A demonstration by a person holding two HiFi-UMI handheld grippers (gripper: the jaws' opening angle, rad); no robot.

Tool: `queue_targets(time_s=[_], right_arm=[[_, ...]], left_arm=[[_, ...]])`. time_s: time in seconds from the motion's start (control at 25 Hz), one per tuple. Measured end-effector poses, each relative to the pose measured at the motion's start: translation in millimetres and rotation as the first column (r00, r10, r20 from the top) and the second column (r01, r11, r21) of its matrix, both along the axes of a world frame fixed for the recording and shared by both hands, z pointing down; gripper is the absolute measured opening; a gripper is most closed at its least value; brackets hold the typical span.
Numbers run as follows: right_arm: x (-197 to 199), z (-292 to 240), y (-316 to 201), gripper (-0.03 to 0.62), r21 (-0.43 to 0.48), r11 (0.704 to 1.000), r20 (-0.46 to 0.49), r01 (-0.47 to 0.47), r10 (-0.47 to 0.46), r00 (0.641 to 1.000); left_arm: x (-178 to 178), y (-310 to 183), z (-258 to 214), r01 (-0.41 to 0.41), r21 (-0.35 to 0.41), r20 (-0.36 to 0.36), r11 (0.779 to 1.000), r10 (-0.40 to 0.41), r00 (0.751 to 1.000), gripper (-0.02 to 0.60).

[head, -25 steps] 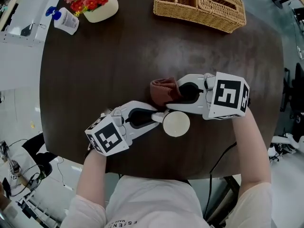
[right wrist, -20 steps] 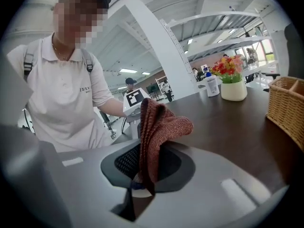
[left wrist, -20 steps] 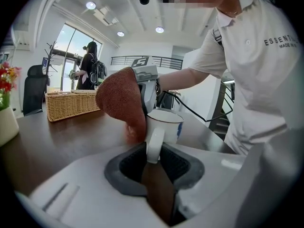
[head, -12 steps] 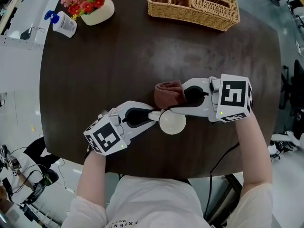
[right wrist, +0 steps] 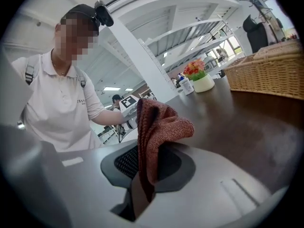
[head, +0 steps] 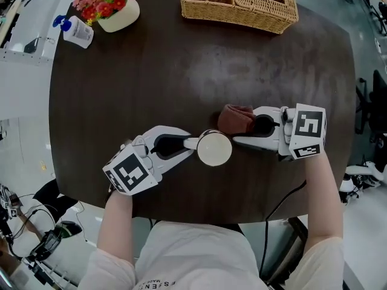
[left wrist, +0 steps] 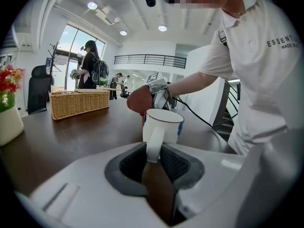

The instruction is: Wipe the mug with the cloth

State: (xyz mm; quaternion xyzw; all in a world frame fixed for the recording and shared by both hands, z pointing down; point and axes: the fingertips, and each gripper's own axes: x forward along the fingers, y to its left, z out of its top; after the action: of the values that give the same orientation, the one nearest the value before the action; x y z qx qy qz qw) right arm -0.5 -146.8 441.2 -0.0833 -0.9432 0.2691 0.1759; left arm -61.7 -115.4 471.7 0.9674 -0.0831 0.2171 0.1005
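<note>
A white mug [head: 214,148] with a blue pattern stands upright over the dark round table [head: 121,83]. My left gripper [head: 192,142] is shut on its handle; in the left gripper view the mug [left wrist: 163,127] rises just past the jaws. A reddish-brown cloth [head: 236,119] hangs bunched from my right gripper [head: 245,130], which is shut on it. In the right gripper view the cloth [right wrist: 156,132] stands folded between the jaws. The cloth sits just right of the mug, close to its rim; I cannot tell if they touch.
A wicker basket [head: 239,3] with compartments stands at the table's far edge. A white pot of flowers [head: 109,6] and a small pump bottle [head: 75,31] sit at the far left. People stand in the room's background.
Both grippers shifted right across the table. The cloth moved from the mug's far-left side round to its right side, and the mug turned slightly with the left gripper.
</note>
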Motion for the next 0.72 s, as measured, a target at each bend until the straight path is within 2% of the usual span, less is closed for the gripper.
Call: queue_targets(time_s=[0.24,0.36,0.44,0.52,0.6,0.72], right_arm=[[11.2,8.7,13.3,0.083,-0.04,0.993,0.026,-0.114,0.115,0.993],[18.4,11.4,25.7,0.084,-0.007,0.99,-0.005,-0.141,0.141,0.99],[24.6,13.4,32.3,0.083,0.047,0.985,-0.045,-0.167,0.169,0.985],[32.6,15.6,30.1,0.083,0.154,0.961,-0.11,-0.231,0.249,0.962],[39.6,15.0,23.6,0.083,0.268,0.915,-0.168,-0.303,0.354,0.92],[43.2,14.9,23.5,0.083,0.35,0.869,-0.216,-0.349,0.438,0.873]], left_arm=[[0.2,2.7,0.5,0.026,-0.003,0.004,1.0,-0.026,1.0,0.078],[0.3,4.4,0.4,0.05,-0.004,0.011,0.999,-0.05,0.999,0.078],[1.7,8.2,0.8,0.06,-0.006,0.017,0.998,-0.06,0.998,0.078],[3.9,13.0,1.2,0.067,-0.004,0.022,0.998,-0.067,0.997,0.078],[5.0,15.9,1.1,0.078,0.008,0.026,0.997,-0.078,0.997,0.078],[4.8,18.9,2.7,0.076,0.043,0.051,0.996,-0.079,0.996,0.078]])
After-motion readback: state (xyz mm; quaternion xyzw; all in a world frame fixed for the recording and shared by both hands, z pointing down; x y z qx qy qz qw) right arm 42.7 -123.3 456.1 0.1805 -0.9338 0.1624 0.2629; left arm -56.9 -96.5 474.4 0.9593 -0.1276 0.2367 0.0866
